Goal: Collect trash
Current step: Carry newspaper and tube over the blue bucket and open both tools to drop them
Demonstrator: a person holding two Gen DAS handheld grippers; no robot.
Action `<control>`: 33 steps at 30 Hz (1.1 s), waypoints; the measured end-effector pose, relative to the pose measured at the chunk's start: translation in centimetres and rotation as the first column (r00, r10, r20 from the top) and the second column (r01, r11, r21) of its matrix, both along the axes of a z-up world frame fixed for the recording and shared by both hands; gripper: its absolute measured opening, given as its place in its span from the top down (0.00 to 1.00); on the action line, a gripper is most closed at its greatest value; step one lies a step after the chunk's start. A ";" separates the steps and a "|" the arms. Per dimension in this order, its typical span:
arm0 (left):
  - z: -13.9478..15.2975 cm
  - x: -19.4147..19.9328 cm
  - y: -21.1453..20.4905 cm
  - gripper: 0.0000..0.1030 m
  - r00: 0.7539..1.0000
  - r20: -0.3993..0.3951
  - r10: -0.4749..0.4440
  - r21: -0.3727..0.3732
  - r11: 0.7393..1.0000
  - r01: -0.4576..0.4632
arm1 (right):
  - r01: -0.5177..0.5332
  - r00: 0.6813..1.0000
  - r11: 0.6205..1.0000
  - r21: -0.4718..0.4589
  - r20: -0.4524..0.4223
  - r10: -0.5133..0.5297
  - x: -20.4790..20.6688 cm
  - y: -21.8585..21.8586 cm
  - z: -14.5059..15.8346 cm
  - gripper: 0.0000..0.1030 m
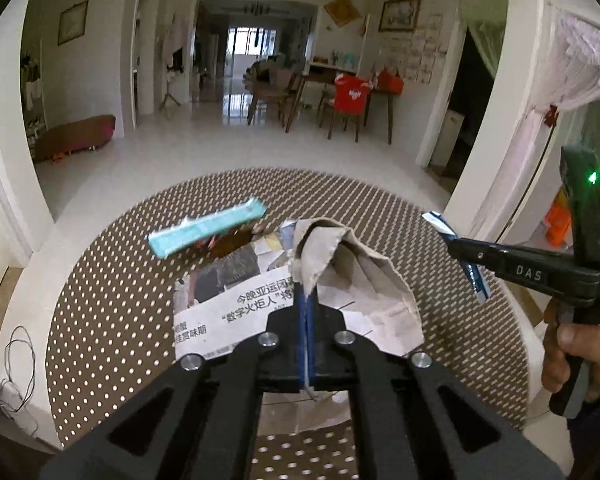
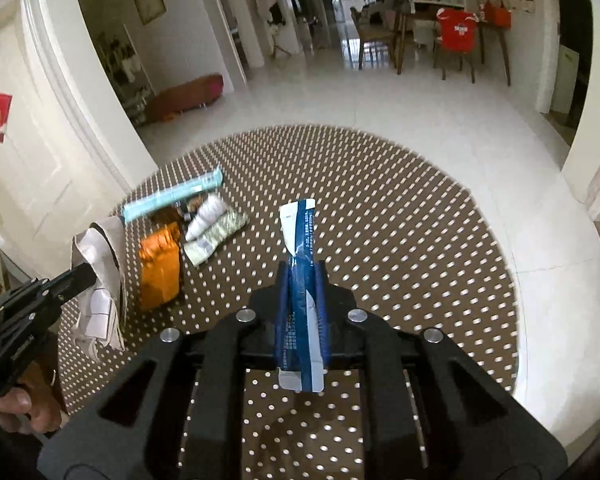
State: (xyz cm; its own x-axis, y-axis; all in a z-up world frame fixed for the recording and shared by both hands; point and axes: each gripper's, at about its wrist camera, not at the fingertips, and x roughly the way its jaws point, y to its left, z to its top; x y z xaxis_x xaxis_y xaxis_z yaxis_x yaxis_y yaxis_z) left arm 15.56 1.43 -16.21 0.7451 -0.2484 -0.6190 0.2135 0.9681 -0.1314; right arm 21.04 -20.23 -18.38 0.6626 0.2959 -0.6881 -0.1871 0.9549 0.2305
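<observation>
The left gripper [image 1: 306, 280] clamps the newspaper [image 1: 380, 280], the right gripper [image 2: 302, 276] clamps a blue wrapper [image 2: 300, 248]; packets at the left of the mat [image 2: 380, 240] remain.

The right gripper [image 2: 302, 276] pinches a blue and white wrapper [image 2: 300, 240]. At ten o'clock, on the dotted mat [image 2: 400, 240], lie an orange packet [image 2: 160, 268] and a light blue wrapper [image 2: 172, 196].

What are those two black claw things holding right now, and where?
Left gripper pinches the newspaper at a lifted fold. Right gripper clamps the blue wrapper around its middle.
</observation>
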 end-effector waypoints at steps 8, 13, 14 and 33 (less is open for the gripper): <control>3.5 -0.4 -3.1 1.00 0.996 0.073 -0.047 -0.015 0.999 0.048 | 0.051 0.996 0.998 0.040 0.076 -0.054 -1.4 -4.1 3.3 0.87; 5.0 0.0 -6.5 1.00 0.989 0.106 -0.099 -0.015 0.995 0.101 | 0.093 0.989 0.994 0.062 0.107 -0.099 -2.7 -7.7 4.8 0.87; 5.3 0.1 -7.4 1.00 0.987 0.112 -0.114 -0.015 0.993 0.117 | 0.102 0.987 0.993 0.067 0.114 -0.109 -2.9 -8.4 5.1 0.87; 6.0 2.5 -26.8 1.00 0.898 0.099 -0.428 -0.038 0.900 0.433 | 0.420 0.897 0.899 0.127 0.095 -0.432 -7.0 -28.3 4.3 0.87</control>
State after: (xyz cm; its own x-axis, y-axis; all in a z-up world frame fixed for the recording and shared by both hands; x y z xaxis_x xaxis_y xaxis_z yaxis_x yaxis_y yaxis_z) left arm 18.05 -25.38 -10.19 0.6071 -0.5903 -0.5320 0.6209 0.7702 -0.1461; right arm 14.04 -48.52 -14.05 0.8151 0.0300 -0.5786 0.2008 0.9221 0.3307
